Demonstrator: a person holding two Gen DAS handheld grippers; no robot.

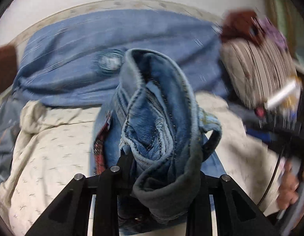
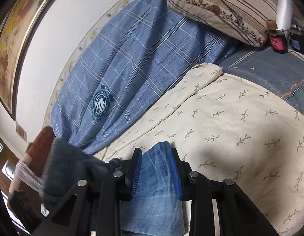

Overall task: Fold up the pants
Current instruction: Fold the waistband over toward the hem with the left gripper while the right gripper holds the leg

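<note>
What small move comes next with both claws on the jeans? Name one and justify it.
Probably draw the two claws apart to pull the denim taut. The left claw grips a bunched, twisted wad of jeans, while the right claw clamps a flatter strip over the cream bedspread, so nothing lies flat enough to fold yet.

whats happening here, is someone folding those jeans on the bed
Yes. A person is working a pair of blue jeans with two hand-held grippers over a bed with a cream leaf-print sheet. The left gripper is clamped on a bunched waistband end, lifted up. The right gripper pinches a flat strip of denim. The fold is not finished.
</note>
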